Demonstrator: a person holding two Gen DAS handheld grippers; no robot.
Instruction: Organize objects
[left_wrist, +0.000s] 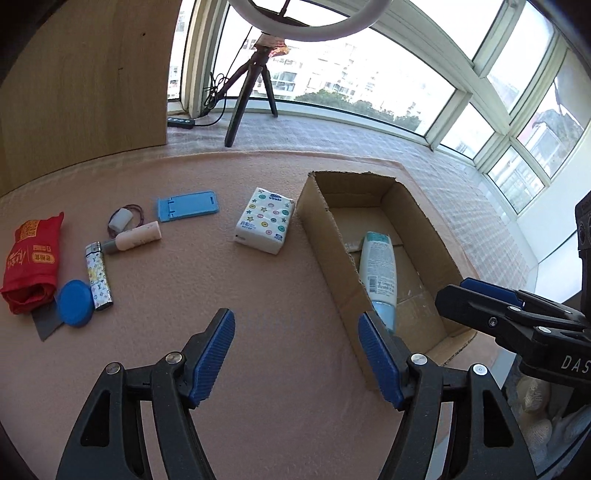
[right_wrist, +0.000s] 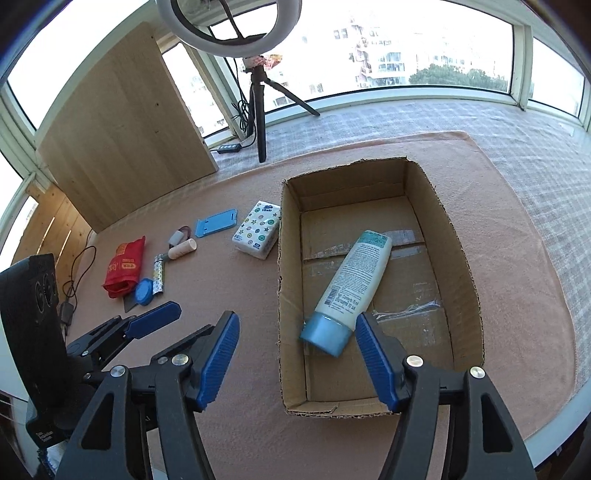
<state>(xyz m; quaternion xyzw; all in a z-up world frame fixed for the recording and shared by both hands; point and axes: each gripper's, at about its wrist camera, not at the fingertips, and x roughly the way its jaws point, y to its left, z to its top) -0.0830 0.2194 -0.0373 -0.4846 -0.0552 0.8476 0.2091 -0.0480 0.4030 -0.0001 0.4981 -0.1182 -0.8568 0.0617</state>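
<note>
We see both grippers angled down, jaws released, empty: left gripper (left_wrist: 296, 354) over mat (left_wrist: 258, 295), right gripper (right_wrist: 297, 356) above box (right_wrist: 461, 258) holding tube (right_wrist: 354, 280).

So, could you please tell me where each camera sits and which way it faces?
Left wrist: on the left gripper, angled down at the pink mat left of the cardboard box; its open jaws and the right gripper show.
Right wrist: on the right gripper, angled down over the box's near end; its open jaws and the left gripper show.
Shared: box, lotion tube, tissue pack, ring light tripod.
</note>
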